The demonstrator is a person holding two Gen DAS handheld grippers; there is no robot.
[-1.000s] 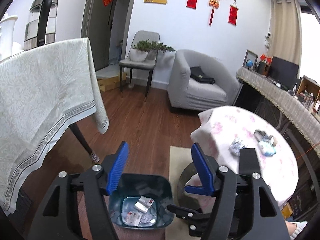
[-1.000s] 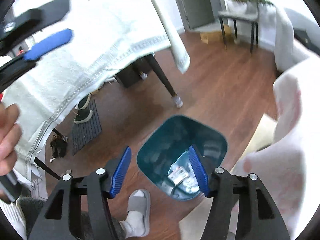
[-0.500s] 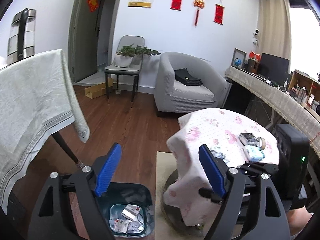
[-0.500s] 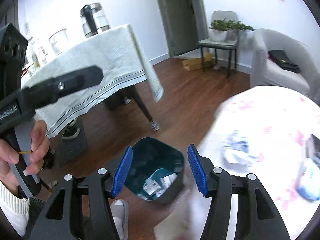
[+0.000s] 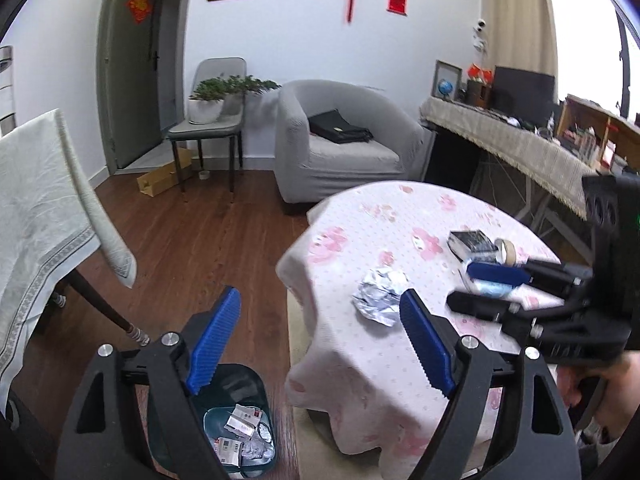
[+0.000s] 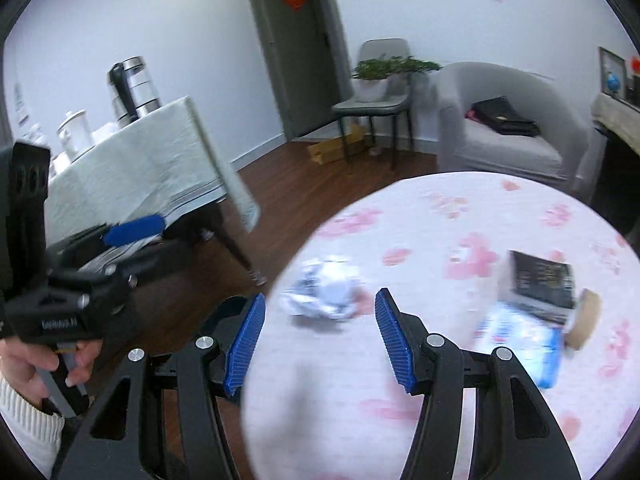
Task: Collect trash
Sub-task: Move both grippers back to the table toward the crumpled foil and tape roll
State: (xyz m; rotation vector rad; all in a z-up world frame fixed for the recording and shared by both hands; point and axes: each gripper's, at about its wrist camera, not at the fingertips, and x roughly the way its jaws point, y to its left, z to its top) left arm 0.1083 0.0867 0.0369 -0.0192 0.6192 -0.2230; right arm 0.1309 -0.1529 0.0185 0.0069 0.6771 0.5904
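Left gripper (image 5: 320, 344): fingers spread wide apart, holding nothing, poised above the floor between the bin and the round table's near-left edge.

Right gripper (image 6: 320, 340): fingers likewise spread apart and empty, held over the round table, the crumpled wrapper lying just beyond and between the fingertips.

Crumpled silver-white wrapper (image 5: 380, 294): loose on the tablecloth near the table's left edge, apart from the other items; blurred in the right wrist view (image 6: 324, 294).

Round table (image 5: 360, 360): covered by a white cloth with pink flower print that hung over the edge.

Dark teal bin (image 5: 240, 388): on the wooden floor, to the left of the table at the near edge of view; several bits of paper and wrapper trash (image 5: 244, 436) already lay at its bottom.

Dark box (image 5: 472, 242): on the far right part of the table, with a tape roll (image 5: 508, 250) touching it and a light blue packet (image 6: 520, 340) just nearer.

Second table (image 5: 36, 208): at left, draped in a pale patterned cloth; a kettle (image 6: 132, 88) stood on it.

Grey armchair (image 5: 344, 140): far side of the room, a black bag (image 5: 340, 126) on its seat.
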